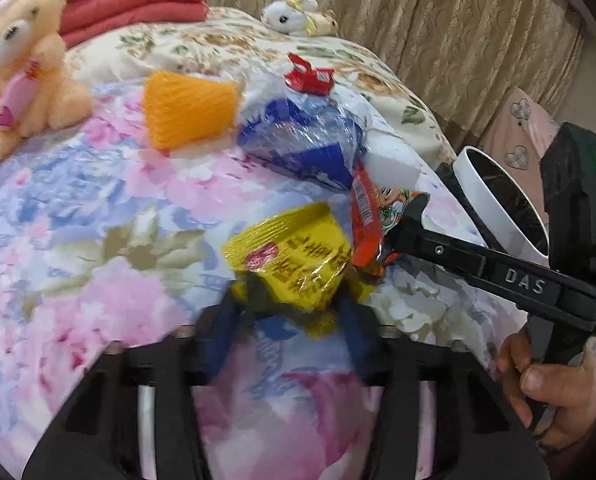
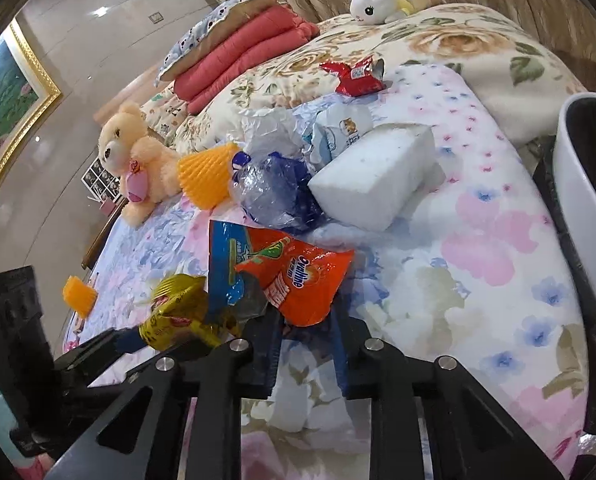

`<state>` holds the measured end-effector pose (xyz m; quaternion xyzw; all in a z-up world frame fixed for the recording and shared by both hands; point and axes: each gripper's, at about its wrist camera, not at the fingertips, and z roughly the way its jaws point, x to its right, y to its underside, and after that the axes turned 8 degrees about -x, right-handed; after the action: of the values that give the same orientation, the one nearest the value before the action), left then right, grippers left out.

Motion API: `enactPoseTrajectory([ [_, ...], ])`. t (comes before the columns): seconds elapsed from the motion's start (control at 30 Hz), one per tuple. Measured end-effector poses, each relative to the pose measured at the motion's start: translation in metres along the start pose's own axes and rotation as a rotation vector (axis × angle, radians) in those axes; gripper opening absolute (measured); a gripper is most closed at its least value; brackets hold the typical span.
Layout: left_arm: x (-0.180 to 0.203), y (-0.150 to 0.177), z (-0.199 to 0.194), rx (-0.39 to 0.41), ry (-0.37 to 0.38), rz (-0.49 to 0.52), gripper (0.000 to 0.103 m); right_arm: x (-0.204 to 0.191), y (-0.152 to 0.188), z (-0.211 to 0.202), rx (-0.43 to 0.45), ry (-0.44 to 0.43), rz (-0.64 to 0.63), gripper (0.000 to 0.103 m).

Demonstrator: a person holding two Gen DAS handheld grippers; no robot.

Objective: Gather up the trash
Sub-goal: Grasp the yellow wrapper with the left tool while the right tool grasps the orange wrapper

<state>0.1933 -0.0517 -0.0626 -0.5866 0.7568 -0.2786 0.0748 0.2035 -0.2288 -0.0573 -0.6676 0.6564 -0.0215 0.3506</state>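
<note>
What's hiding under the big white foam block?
The white foam block lies on the flowered bedspread, its left edge over crumpled blue plastic. Whatever else lies beneath is covered.

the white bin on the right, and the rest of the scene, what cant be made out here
- White bin: cut off by the right edge in the right wrist view; its contents cannot be seen.
- Left gripper: motion blur in the left wrist view smears its fingertips around the yellow wrapper.
- Orange wrapper: its lower end is hidden between the fingers of the right gripper.
- Red wrapper: print too small to read.
</note>
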Motion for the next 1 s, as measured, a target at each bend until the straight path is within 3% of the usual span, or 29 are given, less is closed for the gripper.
enactPoseTrajectory([
  [0.1,0.007,-0.002,-0.001,0.015,0.007,0.027,0.024,0.002,0.002,-0.005,0.009,-0.004,0.0,0.018],
  [0.3,0.013,-0.001,-0.004,0.031,0.011,0.041,0.013,0.011,0.01,-0.023,0.035,-0.006,0.021,0.017],
  [1.0,0.081,-0.003,-0.021,0.072,0.097,0.128,0.01,0.063,0.041,-0.106,0.165,0.08,0.124,0.017],
])
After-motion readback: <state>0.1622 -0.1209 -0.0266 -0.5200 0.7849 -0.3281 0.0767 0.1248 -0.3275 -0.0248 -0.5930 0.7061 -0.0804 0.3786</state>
